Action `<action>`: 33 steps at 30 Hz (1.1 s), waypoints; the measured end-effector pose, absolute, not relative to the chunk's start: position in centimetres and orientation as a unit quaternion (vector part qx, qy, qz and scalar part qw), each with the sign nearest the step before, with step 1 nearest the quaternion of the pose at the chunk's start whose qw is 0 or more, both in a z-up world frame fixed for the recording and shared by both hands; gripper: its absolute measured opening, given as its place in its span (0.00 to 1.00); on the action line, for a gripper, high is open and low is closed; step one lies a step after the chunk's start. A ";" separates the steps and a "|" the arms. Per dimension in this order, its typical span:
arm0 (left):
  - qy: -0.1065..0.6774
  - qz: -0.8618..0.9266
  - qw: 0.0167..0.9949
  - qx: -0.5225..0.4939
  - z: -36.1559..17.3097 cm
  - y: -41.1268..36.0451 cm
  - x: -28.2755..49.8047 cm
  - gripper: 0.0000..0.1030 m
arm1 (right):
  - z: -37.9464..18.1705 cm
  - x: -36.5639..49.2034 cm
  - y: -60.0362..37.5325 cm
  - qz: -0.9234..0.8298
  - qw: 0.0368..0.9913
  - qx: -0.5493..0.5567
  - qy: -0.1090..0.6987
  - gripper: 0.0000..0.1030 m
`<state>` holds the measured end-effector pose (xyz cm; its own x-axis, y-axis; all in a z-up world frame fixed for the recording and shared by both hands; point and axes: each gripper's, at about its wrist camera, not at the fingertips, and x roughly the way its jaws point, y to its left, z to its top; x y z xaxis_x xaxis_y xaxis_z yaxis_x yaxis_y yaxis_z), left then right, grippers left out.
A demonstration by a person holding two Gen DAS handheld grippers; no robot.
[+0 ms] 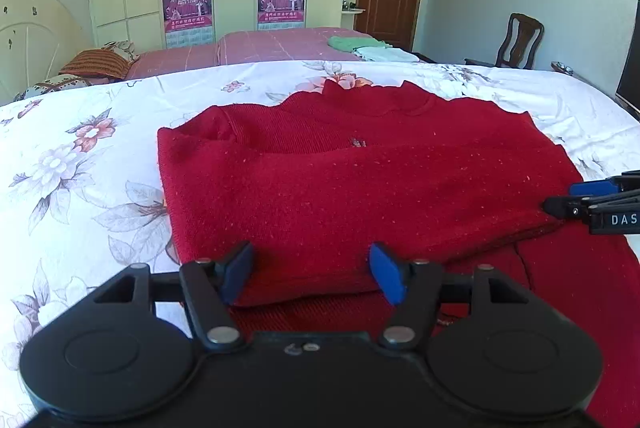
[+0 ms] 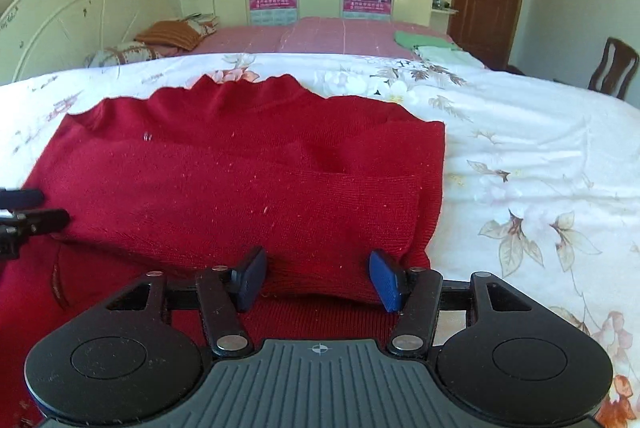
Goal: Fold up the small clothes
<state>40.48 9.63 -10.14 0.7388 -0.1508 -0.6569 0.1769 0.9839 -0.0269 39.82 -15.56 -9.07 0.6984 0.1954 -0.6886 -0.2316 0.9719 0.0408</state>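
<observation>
Left tool (image 1: 310,274) and right tool (image 2: 318,278) both tilted downward, jaws apart, nothing gripped.

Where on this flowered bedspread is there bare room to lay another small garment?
Bare floral bedspread lies right of the red sweater, and more left of it. A narrower strip runs beyond its collar. The near middle is crowded: sweater plus left tool and right tool.
</observation>
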 end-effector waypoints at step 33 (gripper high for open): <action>0.396 0.014 0.918 -0.015 -7.9 10.2 15.1 0.66 | -6.3 18.0 -28.8 0.141 0.897 0.109 0.404 0.66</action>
<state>15.08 10.21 -7.93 0.6860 0.0142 -0.7275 -0.0375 0.9992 -0.0160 17.99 -28.76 -6.30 0.6337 0.3417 -0.6940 -0.1657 0.9363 0.3097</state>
